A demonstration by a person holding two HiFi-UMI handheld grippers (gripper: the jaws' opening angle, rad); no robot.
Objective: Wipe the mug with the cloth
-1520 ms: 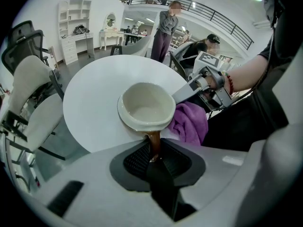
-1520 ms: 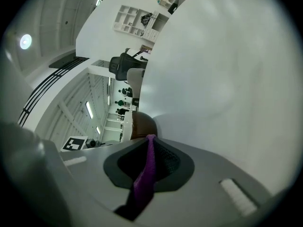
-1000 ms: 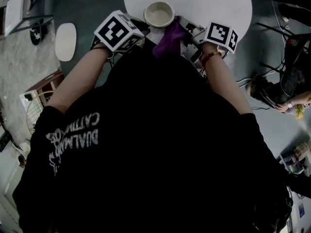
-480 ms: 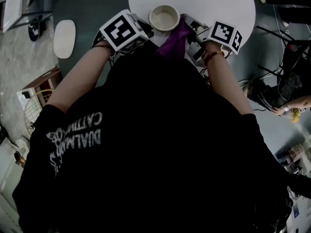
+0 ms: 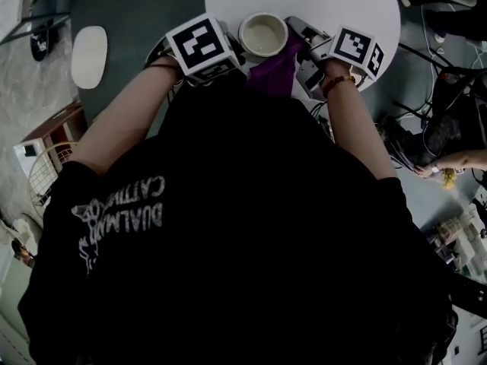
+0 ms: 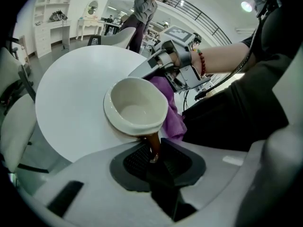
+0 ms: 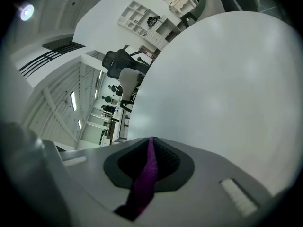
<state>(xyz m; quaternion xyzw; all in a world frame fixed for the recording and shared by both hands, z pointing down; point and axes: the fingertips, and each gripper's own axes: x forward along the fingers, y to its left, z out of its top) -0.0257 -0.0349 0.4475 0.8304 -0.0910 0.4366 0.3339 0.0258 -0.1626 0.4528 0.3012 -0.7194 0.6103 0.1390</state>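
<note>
The left tool (image 6: 154,156) pinches the mug (image 6: 135,105) by its handle (image 6: 152,143) over the tabletop (image 6: 71,93) edge, while the right tool (image 7: 150,154) clamps the cloth (image 7: 143,186) beside it, so hard wiping could twist the mug loose.

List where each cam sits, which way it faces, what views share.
Head view: on the person's head, facing steeply down; black shirt, both forearms, left claw, right claw, table.
Left gripper view: on the left claw, facing along its jaws shut on the mug handle; right forearm beyond.
Right gripper view: on the right claw, facing across the table; jaws pinch the cloth.
Shared: head and left gripper views show mug, cloth, right claw.
</note>
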